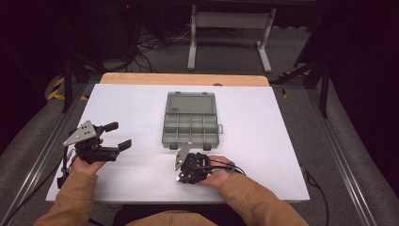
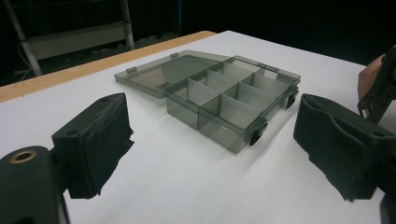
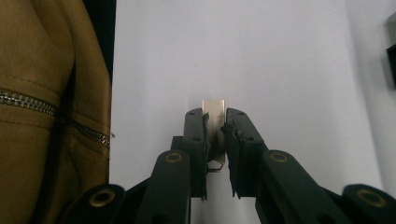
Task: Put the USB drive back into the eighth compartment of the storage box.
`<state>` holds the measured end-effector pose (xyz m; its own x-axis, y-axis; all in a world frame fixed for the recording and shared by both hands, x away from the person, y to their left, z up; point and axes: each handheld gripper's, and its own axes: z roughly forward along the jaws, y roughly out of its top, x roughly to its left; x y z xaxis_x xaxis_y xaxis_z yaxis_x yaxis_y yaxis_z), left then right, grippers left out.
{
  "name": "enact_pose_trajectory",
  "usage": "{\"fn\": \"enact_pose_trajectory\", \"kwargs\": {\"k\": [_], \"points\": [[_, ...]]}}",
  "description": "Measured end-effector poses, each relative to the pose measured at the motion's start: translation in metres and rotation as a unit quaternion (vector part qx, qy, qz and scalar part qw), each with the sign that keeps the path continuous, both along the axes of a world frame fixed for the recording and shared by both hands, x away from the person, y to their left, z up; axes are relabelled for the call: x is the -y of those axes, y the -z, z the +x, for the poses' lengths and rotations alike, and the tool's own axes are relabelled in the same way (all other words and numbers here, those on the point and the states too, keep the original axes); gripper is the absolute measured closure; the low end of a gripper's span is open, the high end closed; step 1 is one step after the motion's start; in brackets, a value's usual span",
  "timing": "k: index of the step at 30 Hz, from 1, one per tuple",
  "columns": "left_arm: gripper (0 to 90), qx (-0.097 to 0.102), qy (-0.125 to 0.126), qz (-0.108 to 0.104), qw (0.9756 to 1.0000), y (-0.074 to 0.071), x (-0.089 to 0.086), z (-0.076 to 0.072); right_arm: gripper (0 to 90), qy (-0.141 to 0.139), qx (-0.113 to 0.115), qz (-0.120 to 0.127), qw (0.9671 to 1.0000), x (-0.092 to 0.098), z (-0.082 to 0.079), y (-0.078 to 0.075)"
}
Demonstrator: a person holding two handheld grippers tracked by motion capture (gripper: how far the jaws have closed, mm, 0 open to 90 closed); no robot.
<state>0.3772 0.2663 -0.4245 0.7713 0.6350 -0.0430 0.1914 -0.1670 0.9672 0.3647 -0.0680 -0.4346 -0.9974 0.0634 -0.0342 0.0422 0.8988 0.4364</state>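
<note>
Near the open box (image 1: 192,124), right tongs (image 3: 215,122) pinch a clip (image 3: 214,110) (metal)

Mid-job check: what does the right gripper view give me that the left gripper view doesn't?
Right gripper view: a small metal piece pinched between the right gripper, and a tan zipped jacket alongside. Left gripper view: the open compartment box with its lid laid back, all visible compartments empty, seen between the wide-open left gripper. Both: the white table.

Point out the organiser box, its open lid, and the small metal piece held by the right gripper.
Box (image 1: 192,131), high view: centre divider of the compartments.
Lid (image 2: 166,72), left gripper view: middle of the flat lid panel.
Metal piece (image 3: 214,108), right gripper view: top end above the fingers.
</note>
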Motion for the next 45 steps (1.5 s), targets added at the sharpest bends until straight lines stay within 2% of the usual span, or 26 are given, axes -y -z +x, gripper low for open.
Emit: {"fn": "enact_pose_trajectory", "kwargs": {"k": [6,15,21,32,45], "points": [[11.8,-0.001,-0.001,-0.002,1.0000,0.000,0.000,0.000,79.5,0.011,0.010,0.014,0.9998,0.006,0.004,-0.014],[11.8,-0.001,0.000,-0.001,1.0000,0.000,0.000,0.000,79.5,0.012,0.028,0.030,0.9991,0.015,0.014,-0.031],[11.8,-0.001,0.000,-0.001,1.0000,0.000,0.000,0.001,79.5,0.025,0.035,0.039,0.9983,0.024,0.021,-0.043],[11.8,-0.001,-0.001,-0.001,1.0000,0.000,0.000,0.001,79.5,0.063,0.054,0.052,0.9952,0.040,0.034,-0.060],[11.8,-0.002,-0.001,0.000,1.0000,0.000,0.000,0.001,79.5,0.110,0.060,0.056,0.9905,0.060,0.052,-0.066]]}}
